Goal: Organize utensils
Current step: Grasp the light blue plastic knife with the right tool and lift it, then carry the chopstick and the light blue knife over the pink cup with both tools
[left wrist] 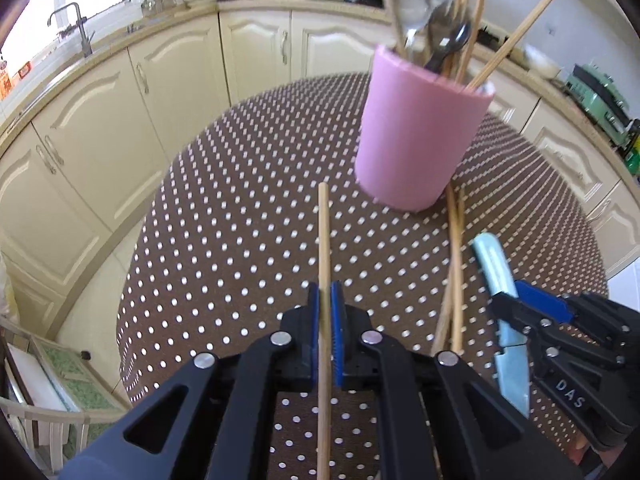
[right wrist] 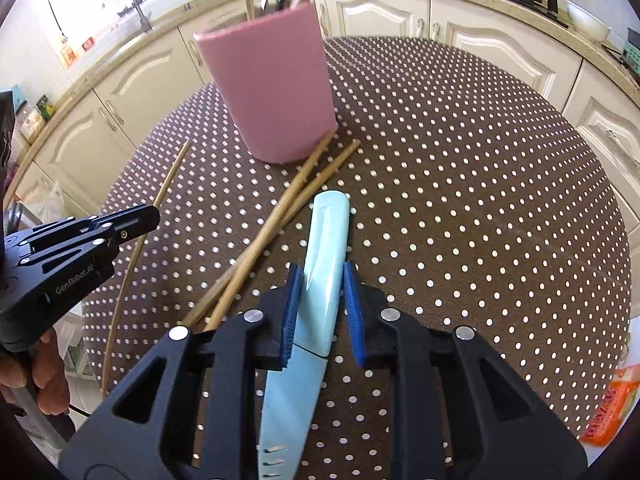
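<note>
My left gripper [left wrist: 325, 286] is shut on a single wooden chopstick [left wrist: 324, 232], which points toward the pink cup [left wrist: 420, 132]. The cup stands on the table holding spoons and several chopsticks. A pair of loose chopsticks [left wrist: 454, 280] lies crossed between the two grippers. My right gripper [right wrist: 322, 266] has its blue pads against the handle of a light blue knife [right wrist: 326, 240], whose blade runs back under the gripper. In the right wrist view the left gripper [right wrist: 148, 216] is at the left with its chopstick [right wrist: 176, 168], and the cup [right wrist: 272, 92] is ahead.
The round table [right wrist: 480, 200] has a brown cloth with white dots. Cream kitchen cabinets [left wrist: 120, 120] curve around behind it. An orange packet [right wrist: 612, 408] lies at the table's right edge. A person's hand [right wrist: 44, 380] grips the left tool's handle.
</note>
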`<control>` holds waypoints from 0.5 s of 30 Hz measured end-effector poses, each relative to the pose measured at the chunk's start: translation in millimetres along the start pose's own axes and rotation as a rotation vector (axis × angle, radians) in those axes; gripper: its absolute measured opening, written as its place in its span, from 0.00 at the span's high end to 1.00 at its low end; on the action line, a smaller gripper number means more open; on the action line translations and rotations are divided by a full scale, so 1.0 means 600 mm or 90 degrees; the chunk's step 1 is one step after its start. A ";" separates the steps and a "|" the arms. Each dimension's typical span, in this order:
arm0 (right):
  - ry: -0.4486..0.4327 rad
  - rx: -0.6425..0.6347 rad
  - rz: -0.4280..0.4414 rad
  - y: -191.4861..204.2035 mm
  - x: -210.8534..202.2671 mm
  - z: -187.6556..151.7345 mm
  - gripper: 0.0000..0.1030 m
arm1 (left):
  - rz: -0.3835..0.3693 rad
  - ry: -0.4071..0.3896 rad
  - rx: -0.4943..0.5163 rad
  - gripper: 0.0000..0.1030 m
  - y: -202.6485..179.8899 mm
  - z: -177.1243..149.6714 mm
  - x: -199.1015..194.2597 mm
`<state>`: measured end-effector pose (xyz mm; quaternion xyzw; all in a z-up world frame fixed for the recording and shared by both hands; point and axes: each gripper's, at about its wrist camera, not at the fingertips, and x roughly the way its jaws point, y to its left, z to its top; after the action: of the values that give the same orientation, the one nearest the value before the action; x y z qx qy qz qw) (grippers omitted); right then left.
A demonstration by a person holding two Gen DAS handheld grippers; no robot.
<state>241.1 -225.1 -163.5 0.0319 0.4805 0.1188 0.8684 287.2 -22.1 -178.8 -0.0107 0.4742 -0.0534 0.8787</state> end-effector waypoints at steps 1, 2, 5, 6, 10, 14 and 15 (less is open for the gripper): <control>-0.007 0.002 0.005 0.001 -0.004 -0.001 0.79 | -0.004 -0.009 0.000 0.94 -0.001 0.000 -0.006; -0.020 0.002 0.014 0.000 -0.011 -0.001 0.79 | -0.007 -0.021 0.001 0.94 -0.002 0.001 -0.015; -0.051 0.004 0.031 0.000 -0.033 0.000 0.80 | -0.018 -0.064 0.004 0.94 -0.008 0.001 -0.043; -0.062 0.004 0.034 -0.001 -0.043 -0.001 0.80 | -0.019 -0.080 0.007 0.94 -0.011 0.001 -0.053; -0.107 0.006 0.051 -0.003 -0.079 -0.002 0.80 | -0.032 -0.143 0.010 0.94 -0.020 -0.001 -0.090; -0.149 0.003 0.075 -0.003 -0.111 -0.005 0.80 | -0.047 -0.219 0.022 0.94 -0.029 -0.006 -0.128; -0.159 0.001 0.080 -0.002 -0.119 -0.006 0.80 | -0.055 -0.230 0.025 0.94 -0.031 -0.005 -0.135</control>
<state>201.8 -243.7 -106.7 0.0771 0.3658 0.1674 0.9123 239.2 -32.3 -111.7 -0.0231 0.3065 -0.0977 0.9466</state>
